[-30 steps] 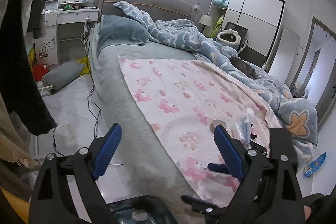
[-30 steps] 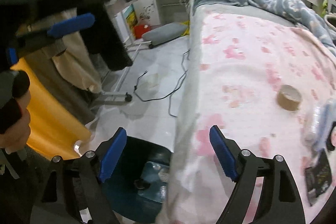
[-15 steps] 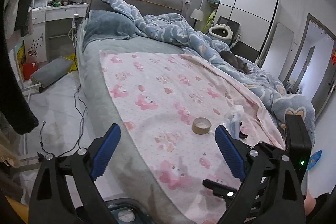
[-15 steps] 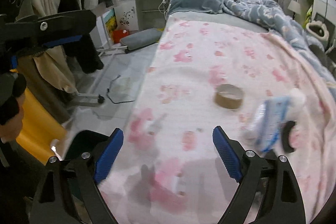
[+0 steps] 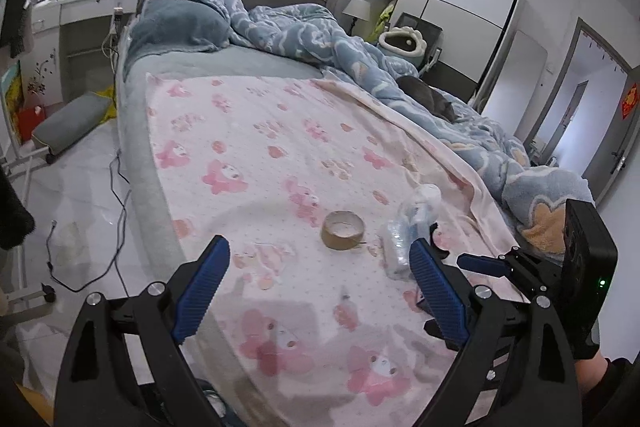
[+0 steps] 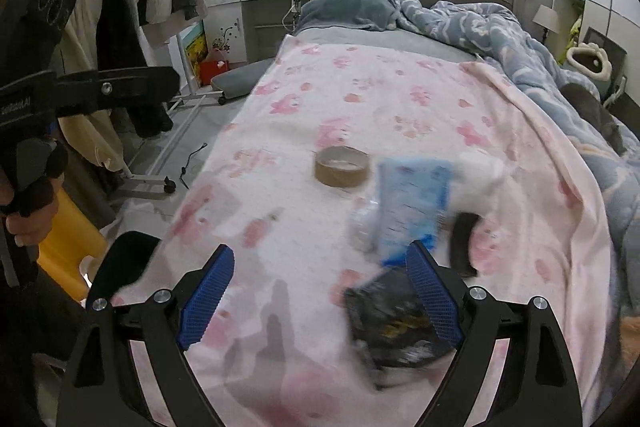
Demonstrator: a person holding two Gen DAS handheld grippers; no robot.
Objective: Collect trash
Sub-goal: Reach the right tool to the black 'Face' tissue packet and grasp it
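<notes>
Trash lies on the pink patterned blanket (image 5: 256, 163) on the bed. A brown tape roll (image 5: 343, 229) (image 6: 341, 171) sits mid-blanket. To its right are a blue and clear plastic wrapper (image 5: 402, 239) (image 6: 408, 203), a white tissue wad (image 6: 480, 175) and a black curved piece (image 6: 464, 243). A black foil packet (image 6: 396, 323) lies beside my right gripper's right finger. My left gripper (image 5: 319, 249) is open and empty, short of the tape roll. My right gripper (image 6: 320, 253) is open above the blanket, nothing between its fingers.
A dark bin (image 6: 120, 263) stands on the floor at the bed's near left corner. Hanging clothes (image 6: 120, 7) on a wheeled rack, a yellow object (image 6: 68, 247) and a cable (image 5: 116, 211) crowd the left. A blue quilt (image 5: 360, 67) is heaped along the bed's far right.
Both grippers swung right, from over the bin and floor to over the blanket. The tape roll and wrappers now lie nearer, just ahead of the fingers. Both stayed open.
</notes>
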